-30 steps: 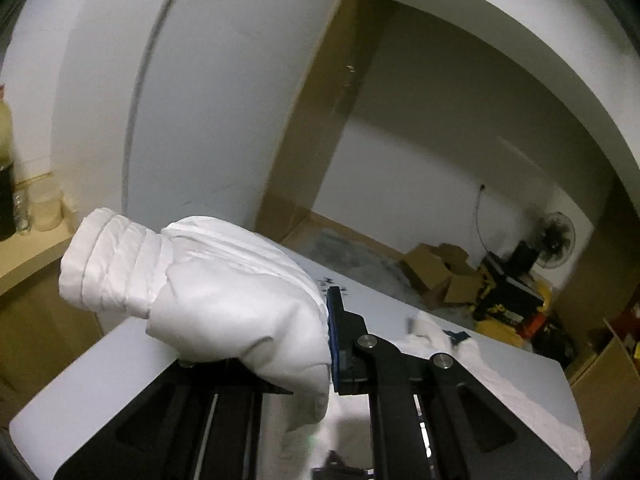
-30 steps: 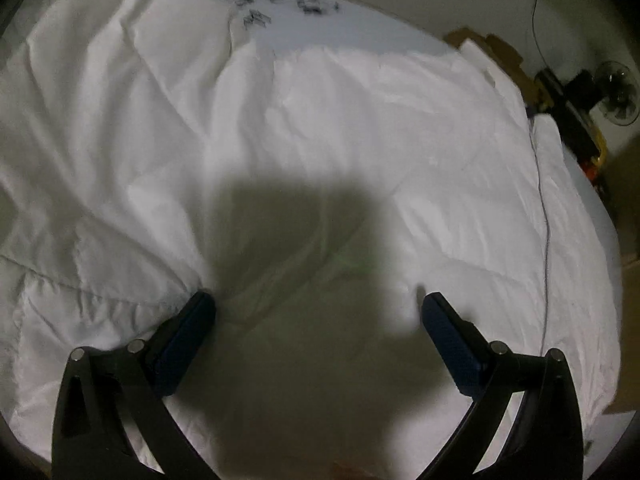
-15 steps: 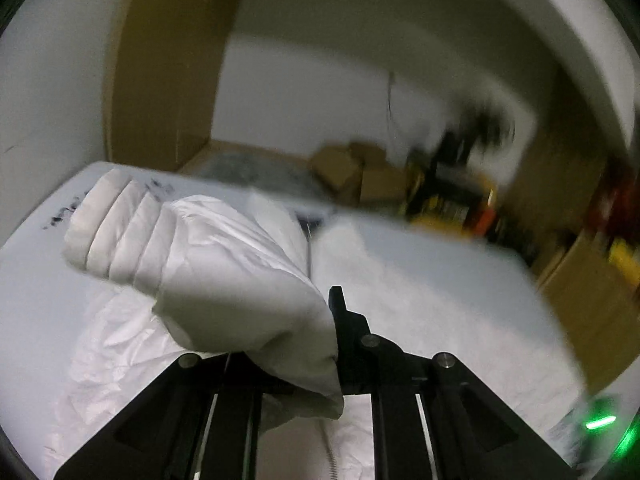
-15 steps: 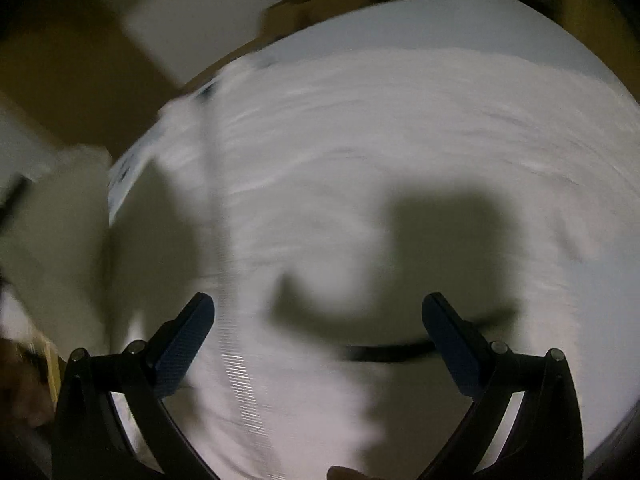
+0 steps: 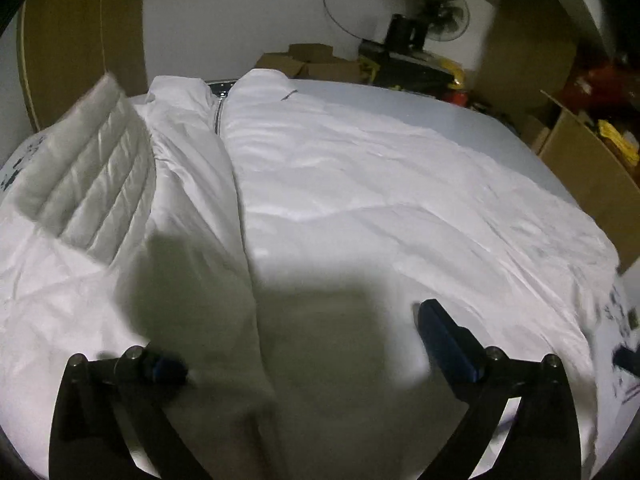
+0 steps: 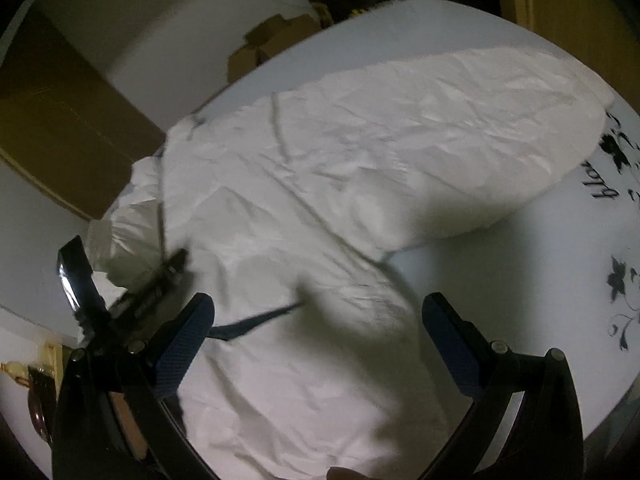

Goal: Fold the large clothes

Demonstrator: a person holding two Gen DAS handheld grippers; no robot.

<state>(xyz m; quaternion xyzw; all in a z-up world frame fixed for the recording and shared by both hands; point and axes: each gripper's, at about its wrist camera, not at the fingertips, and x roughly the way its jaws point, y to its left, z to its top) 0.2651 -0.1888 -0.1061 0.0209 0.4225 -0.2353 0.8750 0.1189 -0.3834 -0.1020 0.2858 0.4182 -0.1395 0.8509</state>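
Left gripper (image 5: 304, 344) opening, right gripper (image 6: 316, 344) wide, both empty over white jacket (image 5: 360, 184) spread on table (image 6: 500, 264): soft, puffy, light, likely slippery; best pinched at cuff (image 5: 92, 156) or hem.

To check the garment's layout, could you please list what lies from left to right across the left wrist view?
Ribbed cuff → zipper → broad white jacket panel → bare table → cardboard box.
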